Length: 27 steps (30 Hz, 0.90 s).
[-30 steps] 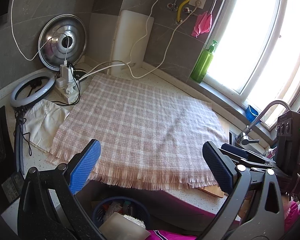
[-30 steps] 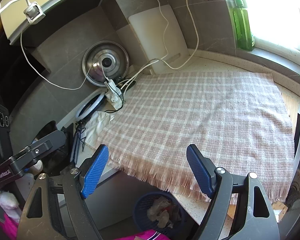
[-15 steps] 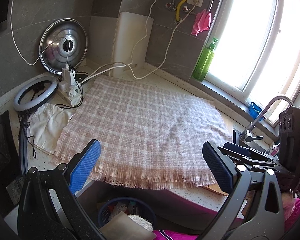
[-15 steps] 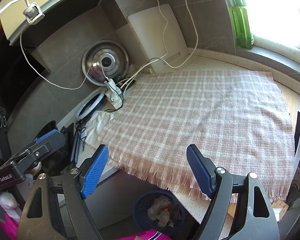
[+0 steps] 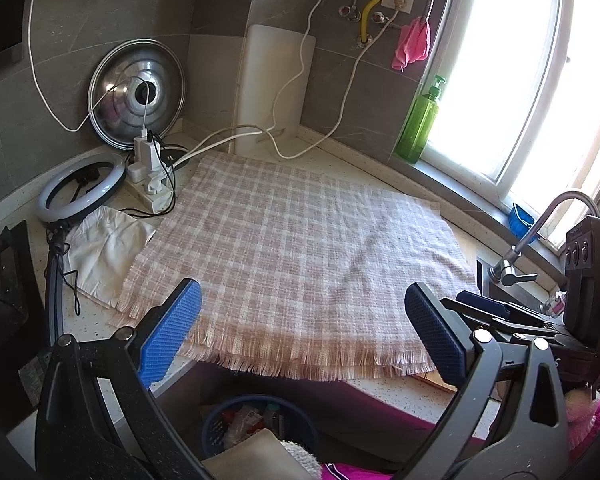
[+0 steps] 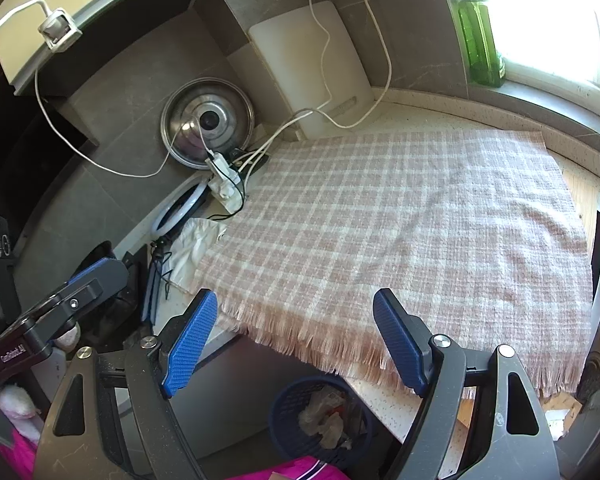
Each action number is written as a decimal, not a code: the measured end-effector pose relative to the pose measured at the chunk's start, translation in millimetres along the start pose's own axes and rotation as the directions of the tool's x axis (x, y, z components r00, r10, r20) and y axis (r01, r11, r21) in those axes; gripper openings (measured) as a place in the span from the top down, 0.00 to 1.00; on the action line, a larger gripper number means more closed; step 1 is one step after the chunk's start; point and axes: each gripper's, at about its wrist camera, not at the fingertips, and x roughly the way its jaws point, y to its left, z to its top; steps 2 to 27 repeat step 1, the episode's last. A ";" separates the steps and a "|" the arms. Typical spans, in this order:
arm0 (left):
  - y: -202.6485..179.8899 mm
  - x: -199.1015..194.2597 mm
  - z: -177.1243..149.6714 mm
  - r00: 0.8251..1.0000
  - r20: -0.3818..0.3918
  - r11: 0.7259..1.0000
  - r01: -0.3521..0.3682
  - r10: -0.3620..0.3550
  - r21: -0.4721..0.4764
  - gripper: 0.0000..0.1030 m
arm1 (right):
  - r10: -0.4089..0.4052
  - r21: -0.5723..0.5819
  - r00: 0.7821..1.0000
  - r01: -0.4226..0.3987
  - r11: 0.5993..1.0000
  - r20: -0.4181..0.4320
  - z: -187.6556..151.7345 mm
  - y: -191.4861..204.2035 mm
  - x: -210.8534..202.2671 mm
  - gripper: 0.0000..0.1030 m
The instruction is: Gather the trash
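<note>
Here both tools are hovering over the near edge of a speckled counter [image 5: 372,184], tilted down toward it. The left gripper [image 5: 300,330] is showing its blue pads spread well apart with nothing between them, and the right gripper [image 6: 294,338] is likewise standing wide, gripping nothing. A pink-and-white checked cloth [image 5: 300,248] is lying flat across the counter, its fringed near edge hanging just over the counter lip. The trash is sitting in a dark blue basket [image 6: 288,408] on the floor below that edge: crumpled wrappers [image 6: 324,416] are lying inside it, and no loose scraps are showing on the cloth itself. To the far left a steel pot lid [image 5: 138,92] is leaning against the grey tiles, with a white power strip [image 5: 150,184] and a ring light [image 5: 80,188] in front of it and a white rag [image 5: 104,252] just beside the cloth's left edge. A white cutting board [image 5: 274,88] is standing against the far wall. A green soap bottle [image 5: 418,124] is standing on the sill at the far right, near the bright window, and a faucet [image 5: 540,236] is curving up on the right.
</note>
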 end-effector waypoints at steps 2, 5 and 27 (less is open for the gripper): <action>0.5 0.6 0.0 1.000 -0.001 1.000 0.001 -0.001 -0.002 0.00 | 0.000 -0.001 1.000 0.000 1.000 0.001 0.1 0.1 0.3 0.22; 0.5 0.6 0.0 1.000 -0.001 1.000 0.001 -0.001 -0.002 0.00 | 0.000 -0.001 1.000 0.000 1.000 0.001 0.1 0.1 0.3 0.22; 0.5 0.6 0.0 1.000 -0.001 1.000 0.001 -0.001 -0.002 0.00 | 0.000 -0.001 1.000 0.000 1.000 0.001 0.1 0.1 0.3 0.22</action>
